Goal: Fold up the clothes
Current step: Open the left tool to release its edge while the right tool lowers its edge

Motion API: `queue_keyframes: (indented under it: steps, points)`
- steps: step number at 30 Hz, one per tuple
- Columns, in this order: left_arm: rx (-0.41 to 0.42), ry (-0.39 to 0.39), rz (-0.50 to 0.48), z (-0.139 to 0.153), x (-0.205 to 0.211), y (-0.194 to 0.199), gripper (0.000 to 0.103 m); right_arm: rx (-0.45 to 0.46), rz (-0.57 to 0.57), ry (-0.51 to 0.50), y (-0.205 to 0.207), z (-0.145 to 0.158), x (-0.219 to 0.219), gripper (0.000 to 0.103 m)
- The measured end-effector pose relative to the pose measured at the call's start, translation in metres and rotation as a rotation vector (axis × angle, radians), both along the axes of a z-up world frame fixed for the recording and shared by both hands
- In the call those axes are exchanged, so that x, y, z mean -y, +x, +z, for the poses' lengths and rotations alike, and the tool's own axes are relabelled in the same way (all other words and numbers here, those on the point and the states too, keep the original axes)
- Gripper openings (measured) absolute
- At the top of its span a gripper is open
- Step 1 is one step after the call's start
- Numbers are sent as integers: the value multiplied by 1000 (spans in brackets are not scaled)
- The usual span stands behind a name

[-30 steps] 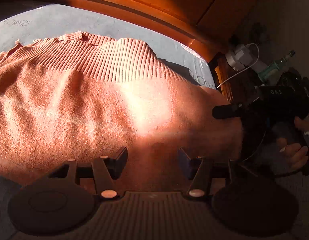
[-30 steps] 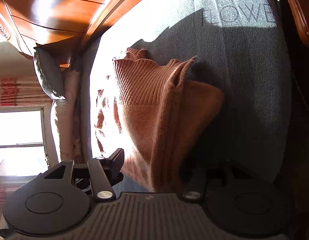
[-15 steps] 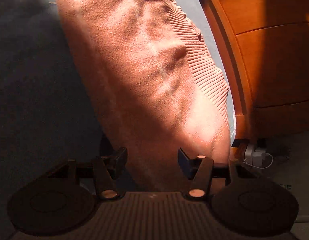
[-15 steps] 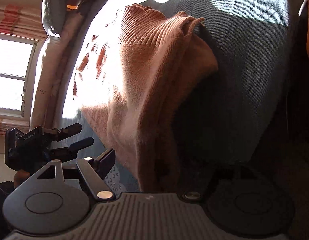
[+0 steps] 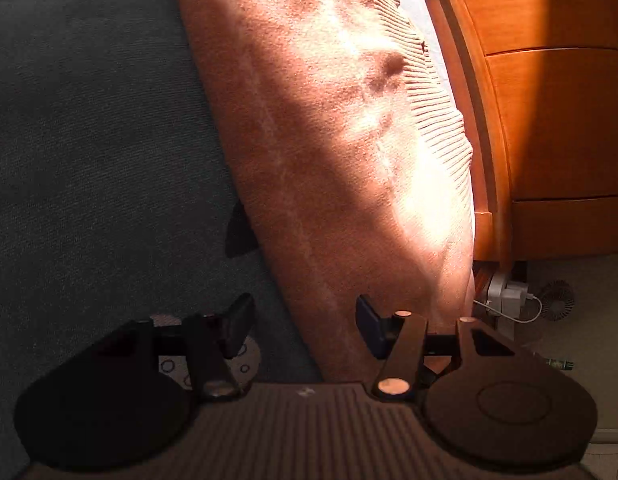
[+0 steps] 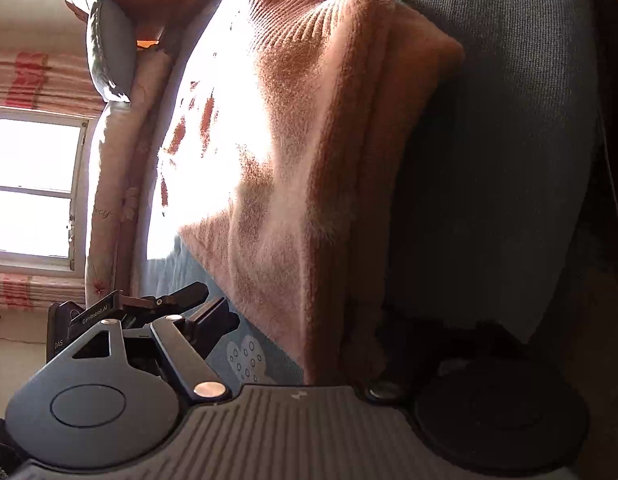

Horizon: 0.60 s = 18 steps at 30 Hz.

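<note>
1. Left gripper (image 5: 305,320): jaws stand wide apart, with nothing clamped between them. The near end of the sweater (image 5: 329,140) lies in the gap. The right-hand finger (image 5: 369,326) sits over the knit; whether it touches the fabric cannot be told. The left-hand finger (image 5: 239,324) is over the bare bedspread (image 5: 89,140).
2. Right gripper (image 6: 293,320): the left-hand finger (image 6: 213,322) is clear of the cloth and over the bedspread (image 6: 509,140). The other finger is lost in deep shadow behind the sweater's folded edge, so the opening and any hold on the fabric cannot be told.
3. Sweater (image 6: 309,140): pink-orange knit, folded into several layers, lying on the bedspread. Its stacked edges face the right wrist camera. The ribbed hem lies along the bed edge next to the wooden headboard (image 5: 549,120).
4. Bedspread: blue-grey, with a pale heart print (image 6: 247,358) just beside the right gripper's left-hand finger.
5. Left gripper as seen in the right wrist view (image 6: 181,300): it stands at the near edge of the bed, beside the sweater's lower corner.
6. Surroundings: a grey pillow (image 6: 109,48) leans at the head end. A bright window (image 6: 29,184) is behind it. A white plug (image 5: 505,292) and a small fan (image 5: 557,300) sit beyond the headboard.
</note>
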<state>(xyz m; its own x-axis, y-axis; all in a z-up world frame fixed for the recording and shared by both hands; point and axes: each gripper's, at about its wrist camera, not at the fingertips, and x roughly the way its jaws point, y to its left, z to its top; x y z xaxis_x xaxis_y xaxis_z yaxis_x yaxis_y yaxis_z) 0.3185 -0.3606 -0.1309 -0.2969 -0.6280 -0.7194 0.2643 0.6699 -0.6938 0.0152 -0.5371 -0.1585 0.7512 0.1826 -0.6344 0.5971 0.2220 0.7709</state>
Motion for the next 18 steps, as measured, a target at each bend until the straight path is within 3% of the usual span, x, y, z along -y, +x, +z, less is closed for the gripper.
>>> queue_keyframes:
  steps: [1, 2, 6, 11, 16, 18]
  points:
    - [-4, -3, -3, 0, -1, 1, 56, -41, -4, -6, 0, 1, 1, 47]
    - [-3, -9, -11, 2, -2, 2, 56, -74, -10, -6, -1, 1, 1, 29]
    - [25, -33, -45, 13, -9, 6, 56, -89, -38, 40, -4, 12, -3, 19]
    - [61, -38, -48, 22, -19, 11, 56, -133, -30, 39, -3, 15, -9, 19]
    - [119, -31, -87, 32, -22, 12, 56, -180, -59, 32, -4, 12, -13, 38]
    - [191, -25, -142, 42, -20, 11, 56, -172, -72, 19, -8, 22, -16, 48]
